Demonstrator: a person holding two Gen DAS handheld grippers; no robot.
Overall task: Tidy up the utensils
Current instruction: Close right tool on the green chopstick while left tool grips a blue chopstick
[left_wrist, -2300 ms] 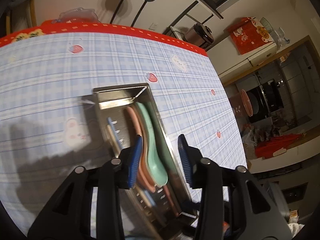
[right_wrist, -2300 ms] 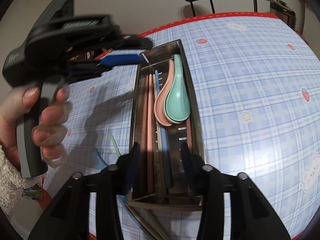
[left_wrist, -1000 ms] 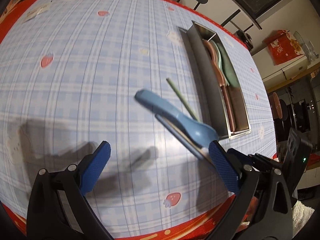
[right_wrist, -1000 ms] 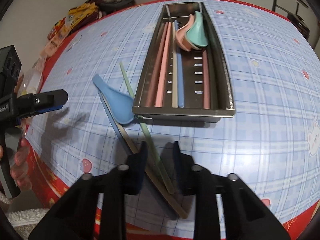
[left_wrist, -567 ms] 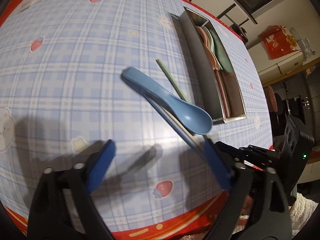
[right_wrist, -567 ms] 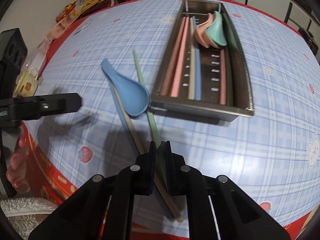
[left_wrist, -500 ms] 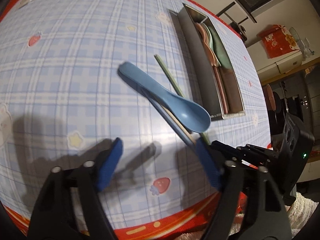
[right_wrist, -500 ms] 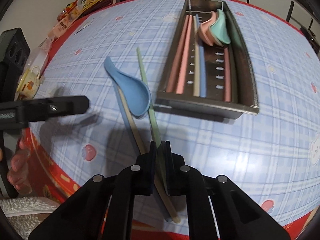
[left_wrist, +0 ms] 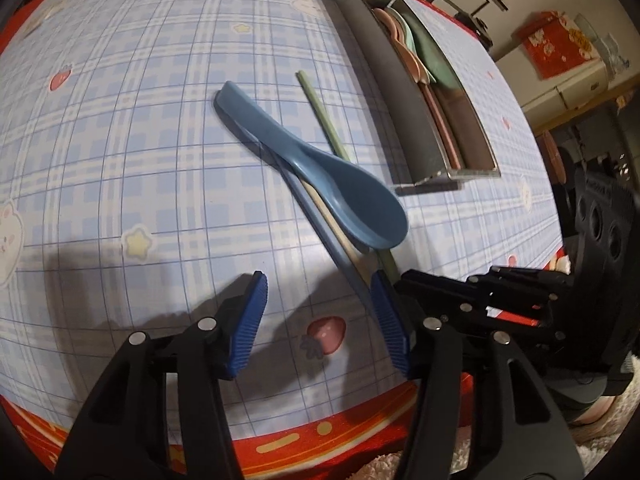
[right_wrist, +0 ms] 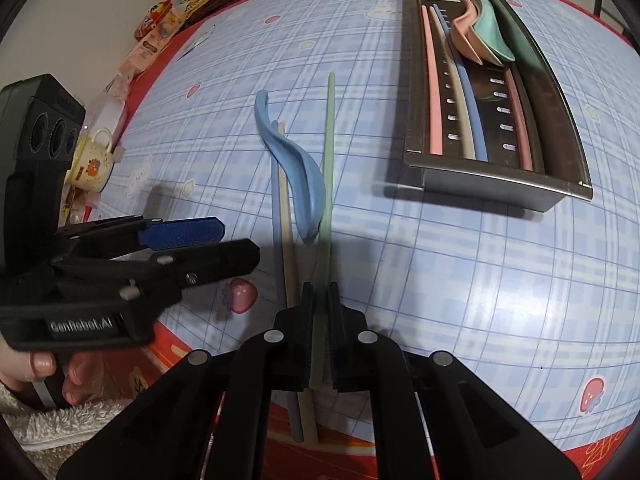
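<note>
- While its jaws are closing, the left gripper [left_wrist: 318,312] is held about half open above the checked tablecloth [left_wrist: 120,128]; nothing is pressed by its blue pads [left_wrist: 248,320], though the grey-blue chopstick [left_wrist: 320,232] is seen running in beside the right-hand pad;
- the blue spoon [left_wrist: 320,172] is laid across the loose chopsticks, just beside the metal tray [right_wrist: 492,184];
- the green chopstick [right_wrist: 329,168] is clamped at its near end by the fully closed right gripper [right_wrist: 320,312]; pink, cream and blue chopsticks and stacked spoons are held in the tray.
</note>
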